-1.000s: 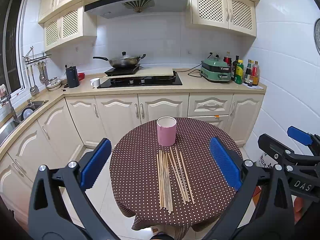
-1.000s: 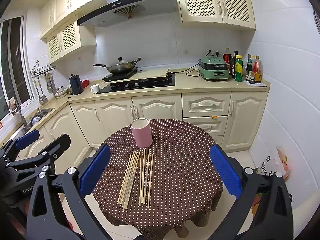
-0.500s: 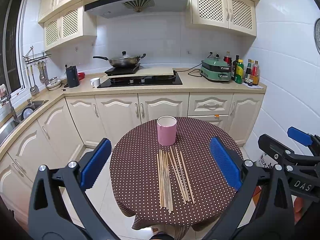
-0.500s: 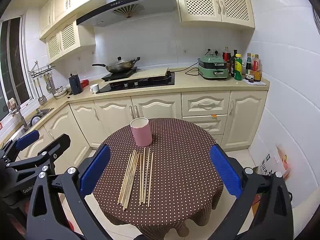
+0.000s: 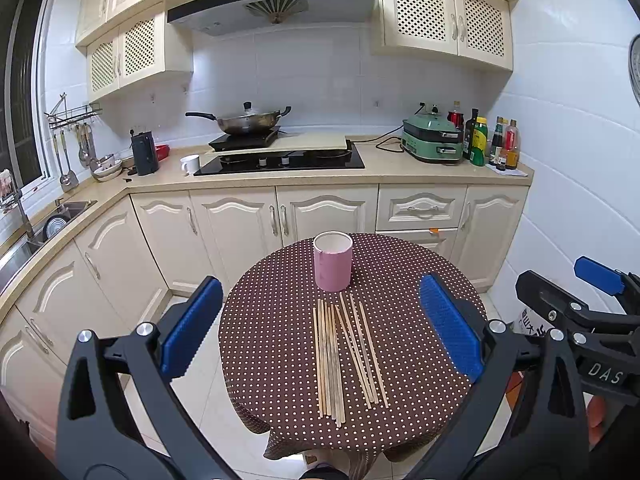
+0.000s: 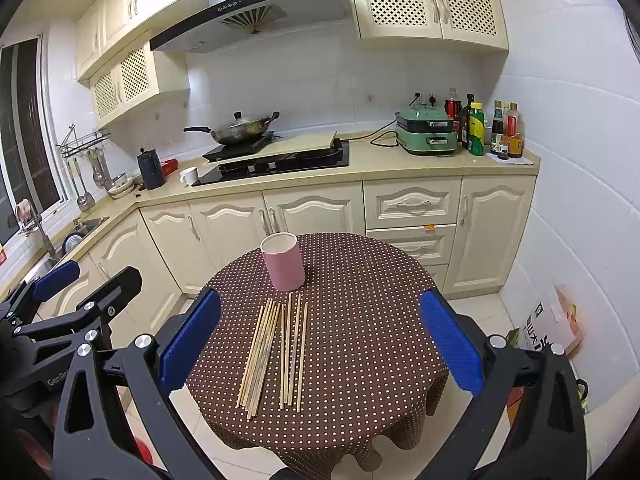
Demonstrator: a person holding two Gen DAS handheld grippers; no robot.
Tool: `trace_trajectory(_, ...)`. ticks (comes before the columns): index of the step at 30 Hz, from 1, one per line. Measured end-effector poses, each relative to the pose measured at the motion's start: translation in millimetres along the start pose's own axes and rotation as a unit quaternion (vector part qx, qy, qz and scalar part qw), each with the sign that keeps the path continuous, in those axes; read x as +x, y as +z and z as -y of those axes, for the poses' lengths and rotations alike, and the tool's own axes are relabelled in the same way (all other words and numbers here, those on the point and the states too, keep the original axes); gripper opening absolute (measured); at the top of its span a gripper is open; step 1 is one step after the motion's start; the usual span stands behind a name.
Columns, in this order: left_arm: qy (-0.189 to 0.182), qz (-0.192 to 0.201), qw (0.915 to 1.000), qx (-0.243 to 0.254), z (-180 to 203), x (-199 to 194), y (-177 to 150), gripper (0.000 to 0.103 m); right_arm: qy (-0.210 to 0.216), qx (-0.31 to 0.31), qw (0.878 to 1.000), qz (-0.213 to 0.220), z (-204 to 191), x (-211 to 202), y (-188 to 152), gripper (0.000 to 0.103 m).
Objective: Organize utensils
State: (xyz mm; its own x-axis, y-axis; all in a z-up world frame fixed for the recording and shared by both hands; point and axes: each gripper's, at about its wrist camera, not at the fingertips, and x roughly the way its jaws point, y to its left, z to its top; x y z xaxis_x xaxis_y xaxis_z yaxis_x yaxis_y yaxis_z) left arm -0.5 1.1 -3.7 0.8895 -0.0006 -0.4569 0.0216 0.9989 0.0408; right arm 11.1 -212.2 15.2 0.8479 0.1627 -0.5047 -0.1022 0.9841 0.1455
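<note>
My left gripper [image 5: 320, 328] hangs above the near edge of the round table [image 5: 420, 400], its two blue-padded fingers [image 5: 192, 328] spread wide, with nothing between them and nothing touching them. My right gripper [image 6: 320, 336] is the same: fingers [image 6: 450, 344] far apart, holding nothing, poised over the brown polka-dot tablecloth [image 6: 360, 340].

The wooden chopsticks [image 5: 344, 356] lie loose on the cloth in a rough bundle, running lengthwise away from me. From the right wrist view the chopsticks [image 6: 276, 352] split into two loose groups, a fanned cluster on the left and a straighter few just beside it on the right. Their far tips end near the foot of the pink cylindrical holder [image 5: 333, 261], which stands upright just beyond them, open mouth up; I cannot tell whether any tip touches it. In the right view the pink cylindrical holder [image 6: 282, 261] sits left of centre on the table.

Each gripper shows at the edge of the other's view, off to the side of the table.
</note>
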Motion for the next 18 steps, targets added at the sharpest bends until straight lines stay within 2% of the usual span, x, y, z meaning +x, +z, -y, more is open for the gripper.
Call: trace_trajectory(18, 0.002, -0.003, 1.0, -0.003, 0.1, 3.1, -4.6, 0.097, 0.003, 0.0, 1.0, -0.012, 0.9, 3.3, 1.3, 0.096)
